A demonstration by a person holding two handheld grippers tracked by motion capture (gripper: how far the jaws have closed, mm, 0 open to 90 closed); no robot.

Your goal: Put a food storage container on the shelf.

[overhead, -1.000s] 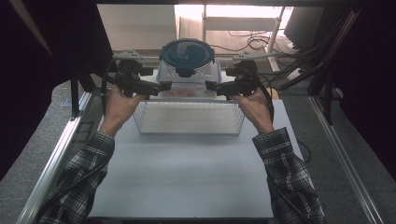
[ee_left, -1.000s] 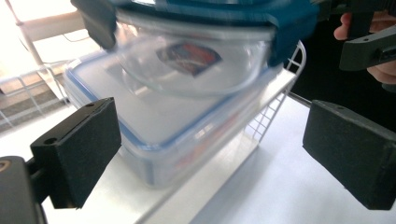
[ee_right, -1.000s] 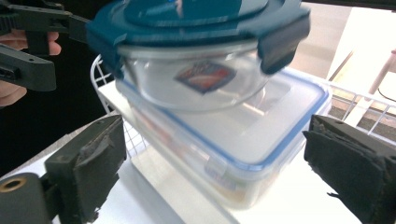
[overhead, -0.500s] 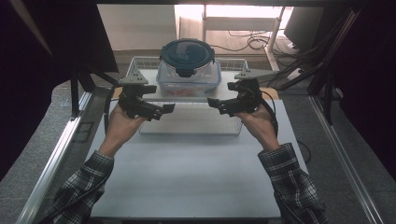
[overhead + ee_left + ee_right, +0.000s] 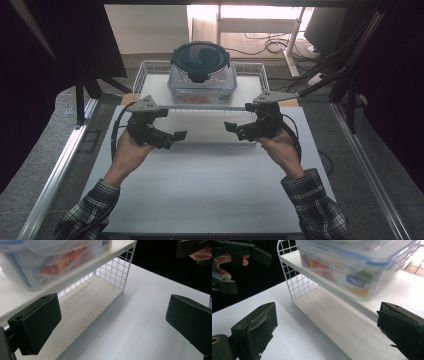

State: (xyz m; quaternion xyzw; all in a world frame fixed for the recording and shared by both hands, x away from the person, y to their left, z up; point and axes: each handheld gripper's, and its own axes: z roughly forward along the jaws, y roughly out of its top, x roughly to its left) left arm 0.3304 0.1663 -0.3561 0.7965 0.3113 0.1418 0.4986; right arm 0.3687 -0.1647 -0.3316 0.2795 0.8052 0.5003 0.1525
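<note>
Rack (image 5: 150,75): white wire-grid shelf unit with two pale boards, sitting at the far edge of the desk (image 5: 200,190). On the top board stands a clear box (image 5: 202,82) with a dark round lid; coloured contents show through its wall in both gripper views.

Handling, our guess: rack is stiff but light, and top-heavy with the loaded box on it. Thin wire gives little pad contact and could slip. We'd grip the side grids or the front edge of the top board, both ends at once, and keep it level so the box doesn't slide.

Left hand-held gripper (image 5: 175,136) and right hand-held gripper (image 5: 231,127) hover just in front of the rack, jaws apart, nothing held, not touching it.
</note>
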